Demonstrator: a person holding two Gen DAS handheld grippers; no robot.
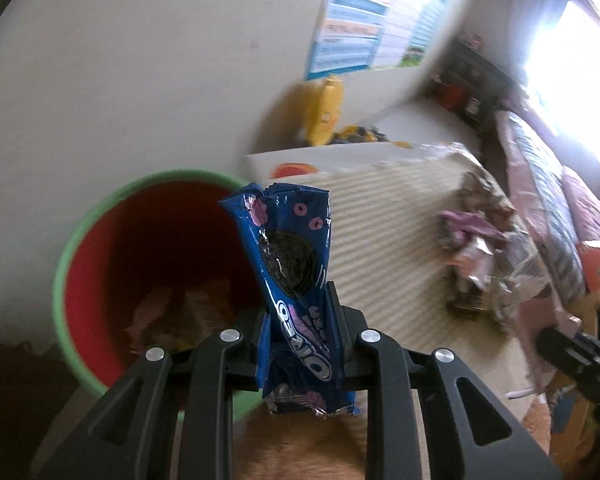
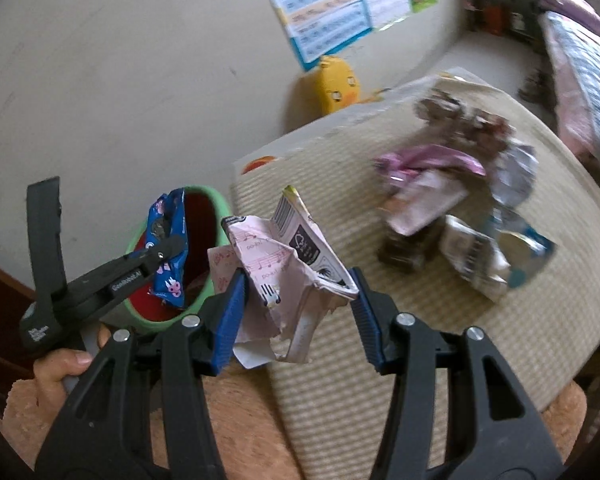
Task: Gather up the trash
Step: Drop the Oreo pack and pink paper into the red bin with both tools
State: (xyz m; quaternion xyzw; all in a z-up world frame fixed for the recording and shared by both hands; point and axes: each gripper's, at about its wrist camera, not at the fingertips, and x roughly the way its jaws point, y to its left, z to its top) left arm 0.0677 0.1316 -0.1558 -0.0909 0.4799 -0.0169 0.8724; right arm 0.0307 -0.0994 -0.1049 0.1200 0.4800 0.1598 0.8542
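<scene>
My left gripper (image 1: 302, 336) is shut on a blue cookie wrapper (image 1: 292, 256), which stands upright between its jaws just right of the bin's rim. The bin (image 1: 66, 264) is green outside and red inside, with a few wrappers at its bottom. In the right wrist view the left gripper (image 2: 168, 252) holds the blue wrapper (image 2: 172, 236) over the bin (image 2: 214, 208). My right gripper (image 2: 300, 300) is shut on a crumpled pink and white carton (image 2: 288, 264), held above the mat to the right of the bin.
A pile of wrappers and cartons (image 2: 452, 196) lies on the striped woven mat (image 2: 380, 360). A yellow duck toy (image 2: 338, 84) stands by the wall under a poster (image 2: 324, 12). A hand (image 2: 60, 368) grips the left tool. A bed (image 1: 540, 184) runs along the right.
</scene>
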